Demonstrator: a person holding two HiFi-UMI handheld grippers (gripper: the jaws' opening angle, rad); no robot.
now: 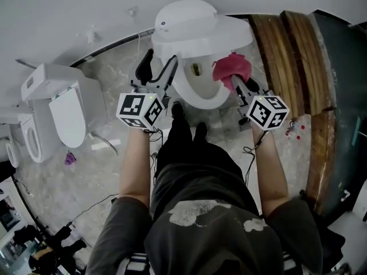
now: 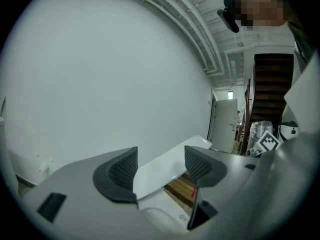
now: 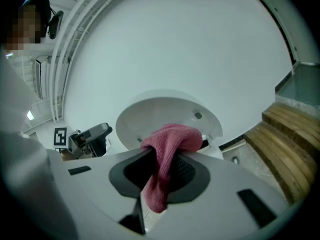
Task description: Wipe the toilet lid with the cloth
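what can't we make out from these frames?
Head view: whether the cloth touches the toilet bowl; the cloth itself covers that spot.
Left gripper view: whether the left gripper, jaws apart, touches the lid edge between them; depth unclear.
Head view: purple item on the floor; too small to identify.

The head view is taken from above the person and aimed steeply down, so the left tool [image 1: 159, 67], the right tool [image 1: 236, 80] and the raised toilet lid [image 1: 195, 24] are seen from well back. The left gripper view is set low, close to the lid's edge, and tilted up at the wall [image 2: 100, 74]. The right gripper view is aimed at the lid's inner face, past the cloth [image 3: 167, 149] pinched in its jaws. The lid is shared by all three views; each tool is caught in the other's view.
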